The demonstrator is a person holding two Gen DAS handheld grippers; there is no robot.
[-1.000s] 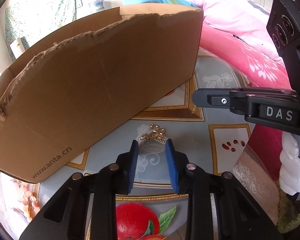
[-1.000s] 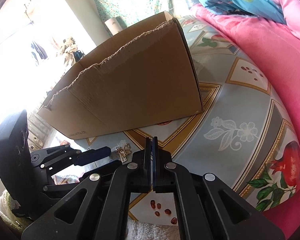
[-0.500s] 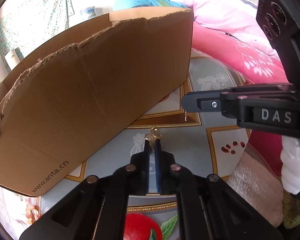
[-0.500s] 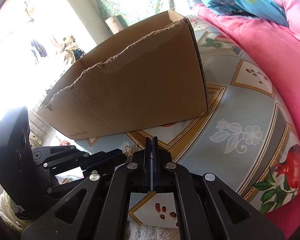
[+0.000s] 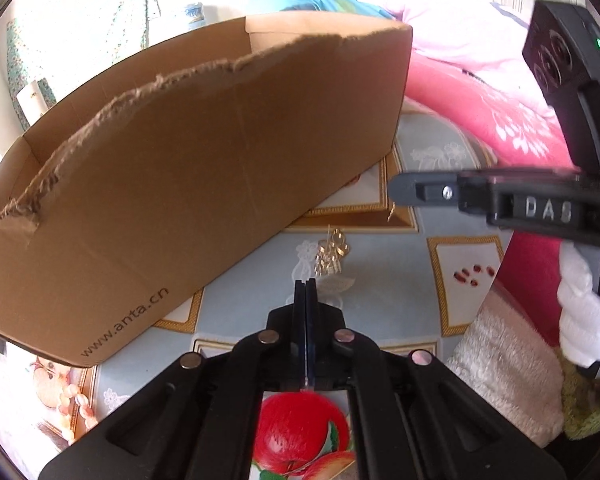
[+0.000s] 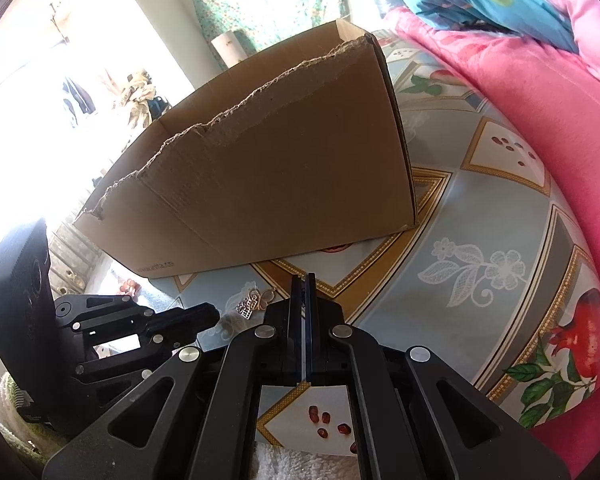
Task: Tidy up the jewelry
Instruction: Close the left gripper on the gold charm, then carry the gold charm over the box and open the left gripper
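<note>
Cardboard dominates the scene: a big brown box (image 5: 204, 168) with a torn, ragged top edge stands on the blue-grey tablecloth printed with fruit and gold-bordered panels (image 6: 480, 280), and from where both cameras sit its inside is hidden, so I cannot tell whether any jewellery has gone into it yet. Just in front of the box's near wall lies a small gold-coloured cluster of jewellery (image 5: 332, 254), possibly earrings or a charm piece, resting on the cloth and not in any container. The left gripper (image 5: 306, 284) sits just short of that cluster with its blue-padded jaws pressed together; nothing visible is caught between them, and the jewellery lies beyond the tips. The right gripper (image 6: 304, 280) is likewise clenched on nothing, held near the cluster on the side away from the box's printed corner. A string of pale pinkish beads (image 5: 74, 396) lies on the cloth beside the box's near left corner. By my reckoning the sorting is at an early stage: at least the gold piece and the beads are left to lift and drop over the torn edge.
</note>
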